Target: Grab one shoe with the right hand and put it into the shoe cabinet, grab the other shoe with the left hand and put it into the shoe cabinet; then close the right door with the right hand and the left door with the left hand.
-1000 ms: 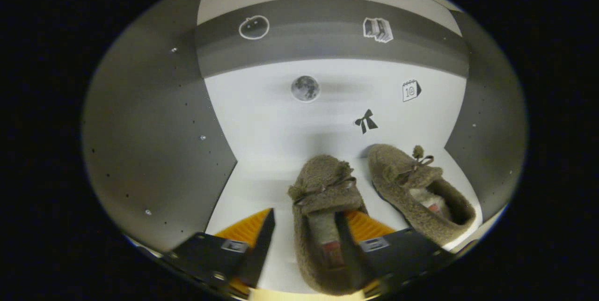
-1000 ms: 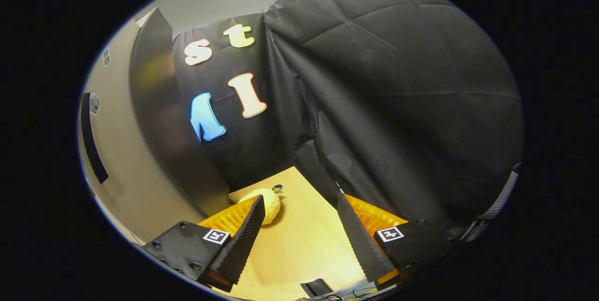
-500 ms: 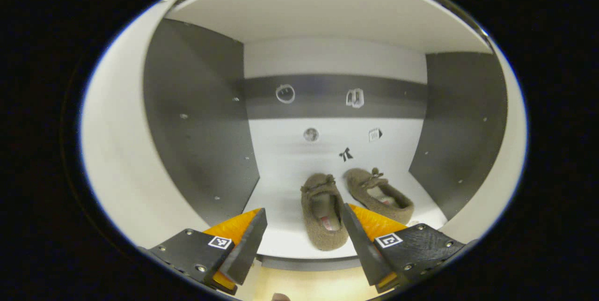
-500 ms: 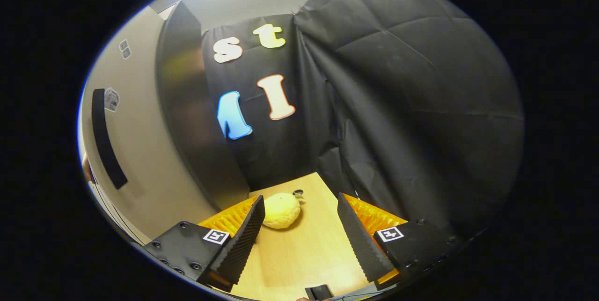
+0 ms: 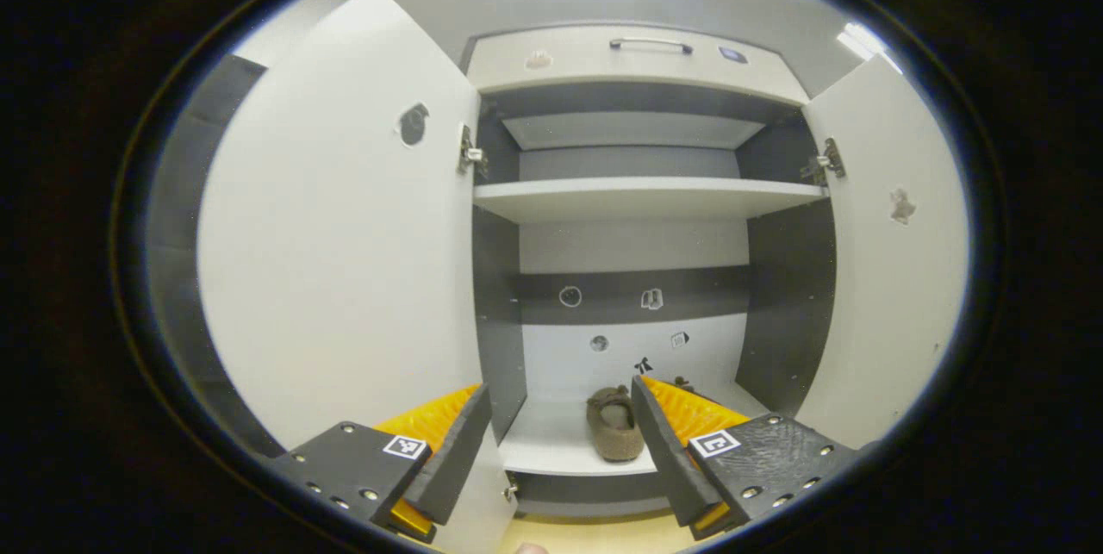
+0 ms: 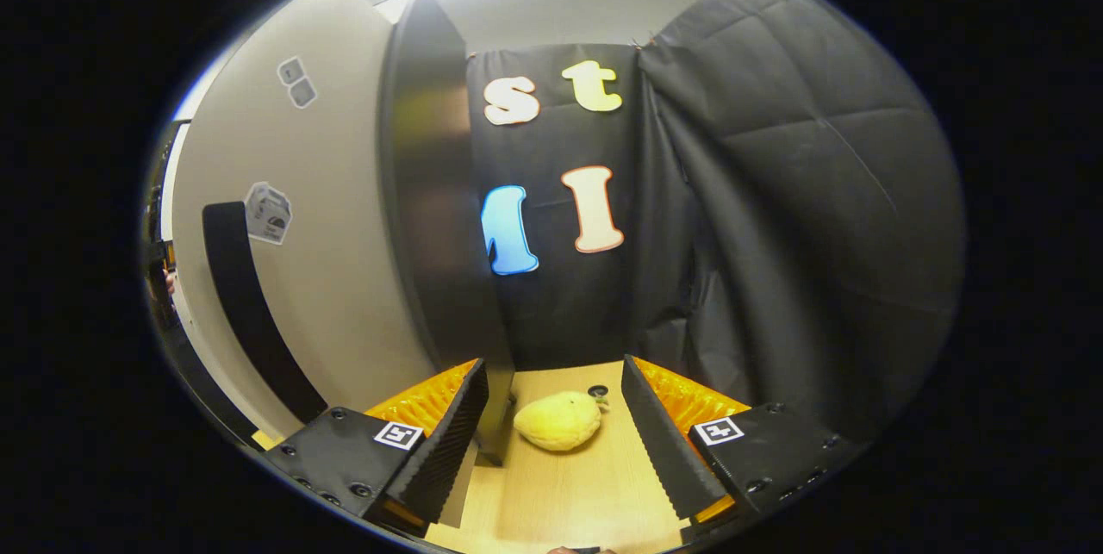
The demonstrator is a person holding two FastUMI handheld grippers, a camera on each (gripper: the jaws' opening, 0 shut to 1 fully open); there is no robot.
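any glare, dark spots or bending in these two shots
Left gripper view: bright ceiling lights glare at the top; the open white cabinet doors bow outward from fisheye distortion; the brown fuzzy slipper sits sharp but dim on the bottom shelf. Right gripper view: a blown-out light at the top, the black cloth wall swallows detail, and the yellow lemon-shaped toy is evenly lit.
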